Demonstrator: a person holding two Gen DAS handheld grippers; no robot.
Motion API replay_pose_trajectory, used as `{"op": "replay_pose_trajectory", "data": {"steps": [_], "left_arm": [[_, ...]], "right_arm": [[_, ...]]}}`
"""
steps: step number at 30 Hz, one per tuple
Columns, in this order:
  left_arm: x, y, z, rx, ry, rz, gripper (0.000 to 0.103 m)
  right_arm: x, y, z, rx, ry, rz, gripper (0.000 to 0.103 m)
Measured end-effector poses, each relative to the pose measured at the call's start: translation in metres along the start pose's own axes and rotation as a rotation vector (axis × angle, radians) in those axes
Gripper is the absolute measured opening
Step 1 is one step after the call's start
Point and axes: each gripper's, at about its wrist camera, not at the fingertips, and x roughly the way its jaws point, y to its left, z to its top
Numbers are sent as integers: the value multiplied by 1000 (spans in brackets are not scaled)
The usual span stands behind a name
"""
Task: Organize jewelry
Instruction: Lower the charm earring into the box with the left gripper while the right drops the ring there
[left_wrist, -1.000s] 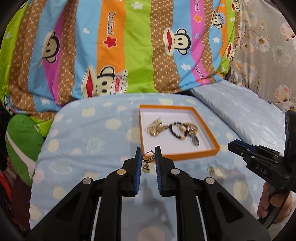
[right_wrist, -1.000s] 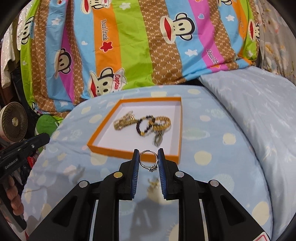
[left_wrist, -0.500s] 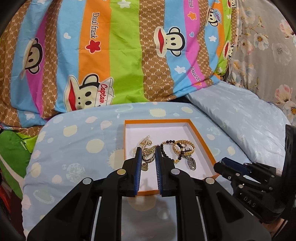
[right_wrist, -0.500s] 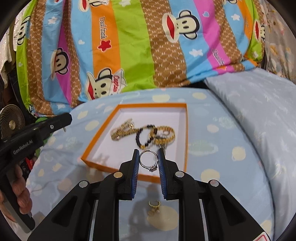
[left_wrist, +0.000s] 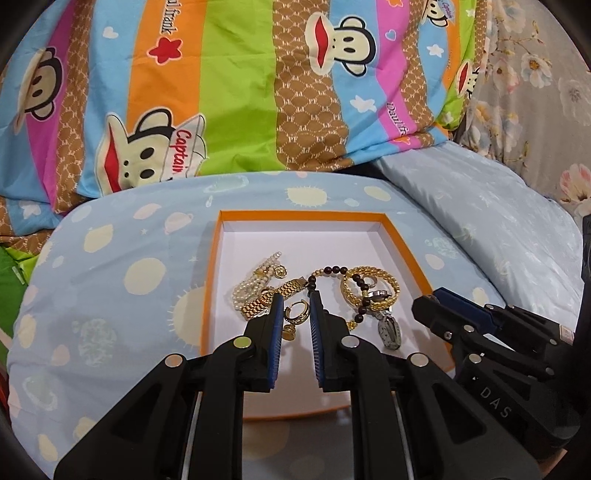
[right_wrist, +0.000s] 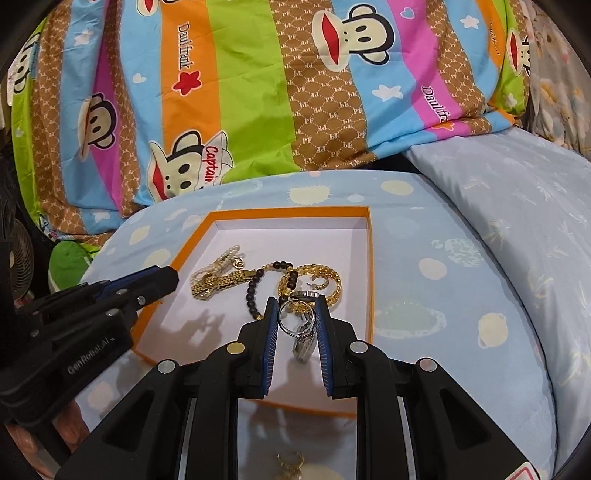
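Left tongs (left_wrist: 296, 312) pinch a gold earring (left_wrist: 295, 309) above the orange box (left_wrist: 400, 240), its charm dangling, presumably for release there. Right tongs (right_wrist: 296, 317), likewise nearly closed, clasp a silver ring (right_wrist: 294, 320) over the bracelets (right_wrist: 314, 282) just ahead

This is a bedroom in a home. The work surface is a bed: a pale blue sheet (left_wrist: 122, 266) printed with planets and dots, with a plain blue pillow (right_wrist: 517, 206) lying beside it. A striped cartoon-monkey quilt (right_wrist: 258, 92) is bunched behind, a floral cloth (left_wrist: 535, 92) hangs at the right, and a small fan (right_wrist: 18, 266) stands at the left edge.
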Motion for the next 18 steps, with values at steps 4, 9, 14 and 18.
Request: {"op": "replay_pose_trajectory", "data": {"steps": [4,9,14,18], "left_arm": [[23,-2,-4,2,20,20,15],[29,-2,-8,12,-5,92,48],[30,-2,-7,17,-15,105,48],[30,-2,-8,24,-18,123,48]], "right_arm": [[18,0,-1,3,11,-1,20],[22,-2,-4,11,-22,-17,31],[24,-2,-3,6,-22,-25,31],[25,-1,-3,1,-21,-27,31]]}}
